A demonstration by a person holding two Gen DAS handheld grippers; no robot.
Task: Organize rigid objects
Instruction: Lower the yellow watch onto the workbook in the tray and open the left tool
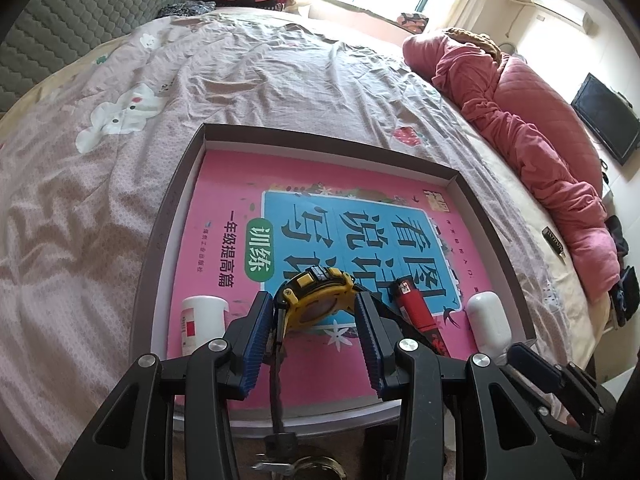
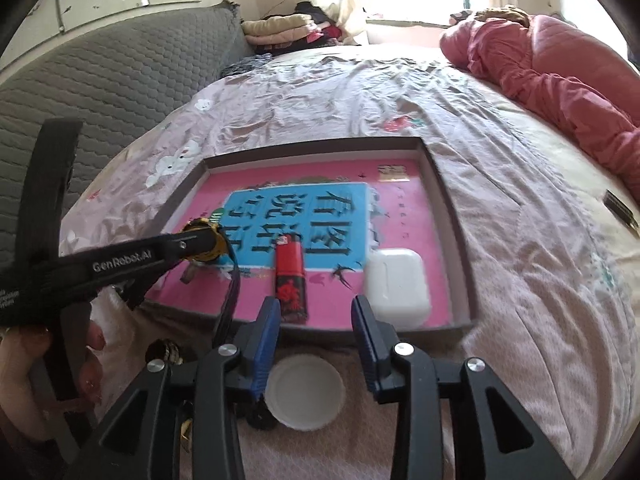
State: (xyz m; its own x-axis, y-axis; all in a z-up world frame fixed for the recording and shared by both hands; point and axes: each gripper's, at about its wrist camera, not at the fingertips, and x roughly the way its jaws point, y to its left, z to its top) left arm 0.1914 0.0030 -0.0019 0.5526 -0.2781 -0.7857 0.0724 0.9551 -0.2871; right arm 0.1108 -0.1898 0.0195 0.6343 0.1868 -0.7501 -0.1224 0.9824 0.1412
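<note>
My left gripper (image 1: 314,308) is shut on a yellow-and-black watch (image 1: 316,294) and holds it over the near part of a shallow box (image 1: 328,144) lined with a pink book. The watch strap hangs down between the fingers. In the box lie a white bottle (image 1: 202,320), a red lighter (image 1: 414,306) and a white earbud case (image 1: 490,322). In the right wrist view my right gripper (image 2: 314,312) is open above a white round lid (image 2: 306,394) on the bedspread, just in front of the box (image 2: 444,196). The lighter (image 2: 290,276) and the case (image 2: 396,282) lie beyond it.
The box rests on a wrinkled pink bedspread (image 1: 240,76). A pink quilt (image 1: 532,120) is bundled along the right edge. A small dark object (image 2: 620,208) lies on the bed at right. A grey padded headboard (image 2: 120,68) and folded clothes (image 2: 288,28) stand beyond.
</note>
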